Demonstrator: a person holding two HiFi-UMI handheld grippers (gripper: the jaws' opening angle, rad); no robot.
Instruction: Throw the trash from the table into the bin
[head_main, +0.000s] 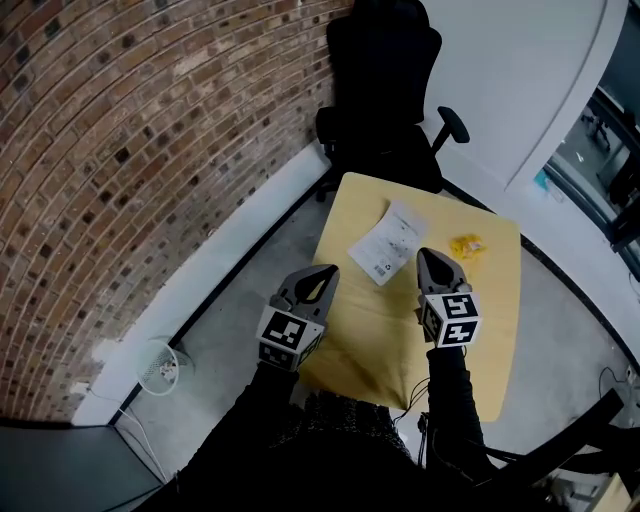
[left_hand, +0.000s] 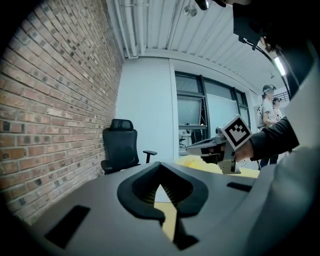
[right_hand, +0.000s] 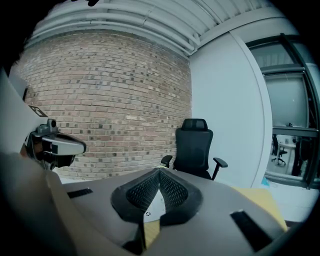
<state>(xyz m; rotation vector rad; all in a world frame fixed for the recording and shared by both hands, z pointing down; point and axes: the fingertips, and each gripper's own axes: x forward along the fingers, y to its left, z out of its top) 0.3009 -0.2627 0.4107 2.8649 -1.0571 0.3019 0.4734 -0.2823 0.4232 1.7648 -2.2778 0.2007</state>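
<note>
On the pale yellow table (head_main: 485, 300) lie a white plastic packet (head_main: 390, 240) and, to its right, a small crumpled yellow wrapper (head_main: 467, 245). My left gripper (head_main: 325, 270) hovers over the table's left edge, short of the packet, its jaws closed tip to tip with nothing in them. Over the table's middle my right gripper (head_main: 434, 254) is shut and empty, with the packet just to its left and the yellow wrapper ahead to its right. From the left gripper view, the right gripper (left_hand: 192, 147) shows at the right above the table.
A black office chair (head_main: 385, 90) stands at the table's far end against the white wall. A brick wall runs along the left. A small white fan (head_main: 160, 368) sits on the grey floor at lower left. A person (left_hand: 270, 112) stands in the background by the windows.
</note>
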